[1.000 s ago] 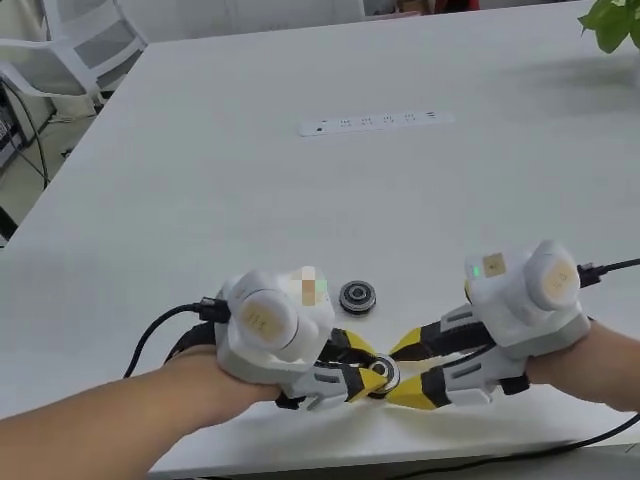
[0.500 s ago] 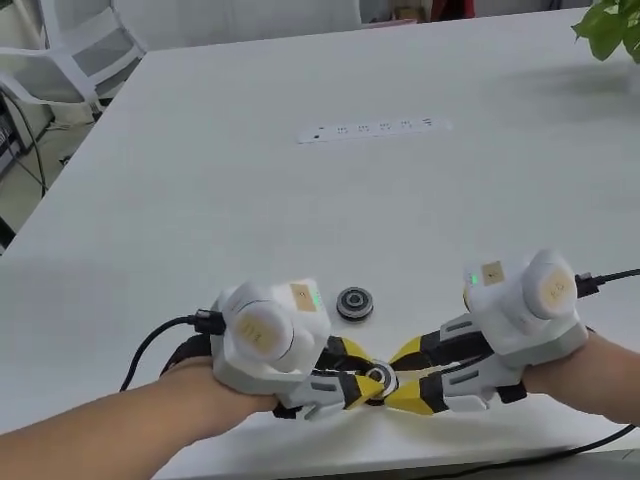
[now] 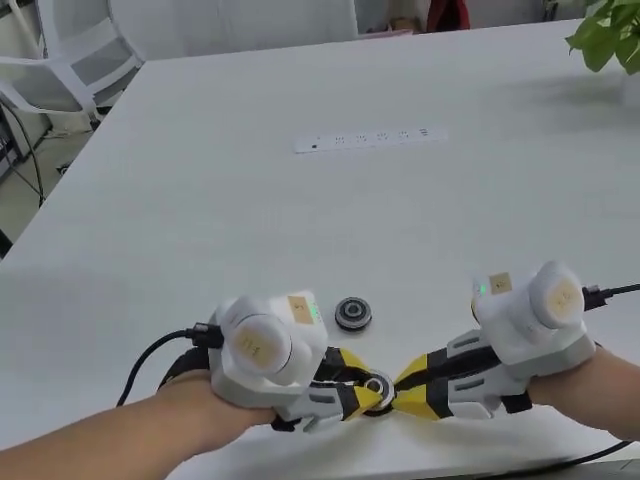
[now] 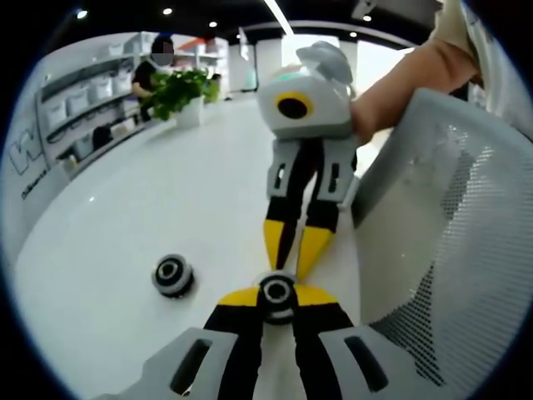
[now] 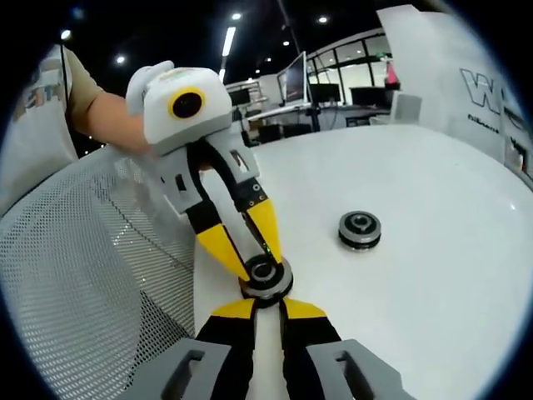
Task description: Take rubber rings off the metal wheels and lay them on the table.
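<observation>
Grippers first: logged left gripper [image 3: 362,393] narrowed almost fully, pinching one metal wheel [image 3: 377,386] at its edge. Found right gripper [image 3: 402,394] equally narrowed, biting the same wheel from its 3 o'clock side, opposite the left's approach from 9 o'clock.

Placed that wheel at 6 o'clock on the desk [image 3: 200,200], close to the near edge; cannot tell whether resting on the top or just above it. Noted second wheel [image 3: 352,313] lying flat at 11 o'clock of the held one, apart from both grippers.

Judged the wheel body stiff, dense for its size, slick on bare metal. Judged the rubber ring [image 5: 361,242] soft, stretchy, grippy. Would clamp metal with one gripper, catch the ring's outer lip with the other, then peel sideways. Expect snap-back on a slipped lip.

Recorded look: small round disc, dark outer band, bright steel hub with centre hole. Read both rings as yet to come off.
</observation>
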Tool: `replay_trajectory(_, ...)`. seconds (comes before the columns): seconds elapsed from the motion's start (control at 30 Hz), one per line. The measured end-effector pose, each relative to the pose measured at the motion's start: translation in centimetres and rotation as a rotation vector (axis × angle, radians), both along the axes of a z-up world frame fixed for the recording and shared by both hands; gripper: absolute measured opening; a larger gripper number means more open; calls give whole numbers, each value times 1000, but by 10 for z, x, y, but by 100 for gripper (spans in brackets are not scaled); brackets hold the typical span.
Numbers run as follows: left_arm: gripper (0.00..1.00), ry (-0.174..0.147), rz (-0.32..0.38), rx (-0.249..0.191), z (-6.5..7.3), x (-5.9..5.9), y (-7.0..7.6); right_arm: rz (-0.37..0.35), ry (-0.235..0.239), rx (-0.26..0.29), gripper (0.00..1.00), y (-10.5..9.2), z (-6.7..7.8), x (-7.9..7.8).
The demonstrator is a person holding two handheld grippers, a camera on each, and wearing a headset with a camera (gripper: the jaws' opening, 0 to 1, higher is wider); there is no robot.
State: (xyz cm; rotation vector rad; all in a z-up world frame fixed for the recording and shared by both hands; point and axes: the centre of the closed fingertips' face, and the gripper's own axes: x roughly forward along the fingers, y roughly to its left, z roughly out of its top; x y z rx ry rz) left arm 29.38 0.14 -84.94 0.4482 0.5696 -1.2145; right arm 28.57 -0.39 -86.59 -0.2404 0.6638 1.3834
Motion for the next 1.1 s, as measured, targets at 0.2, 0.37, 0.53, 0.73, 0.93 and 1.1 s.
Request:
replay_trajectory(0.2, 13, -4, 0, 1, 0, 0, 0, -12, 20, 7, 5, 0, 0, 0)
replay_trajectory(0.37, 13, -8, -4, 4, 0, 0, 0, -23, 39, 9, 2, -1, 0, 0)
replay_trajectory(0.53, 13, -13, -5, 8, 0, 1, 0, -50, 67, 19, 0, -2, 1, 2)
replay_trajectory(0.73, 13, -17, -5, 10, 0, 1, 0, -85, 113, 42, 0, -3, 2, 3)
replay_trajectory(0.93, 13, -20, -3, 12, -1, 1, 0, -146, 178, 80, 0, -6, 5, 7)
replay_trajectory(1.1, 13, -24, 0, 14, -1, 2, 0, -179, 217, 103, 0, -6, 7, 9)
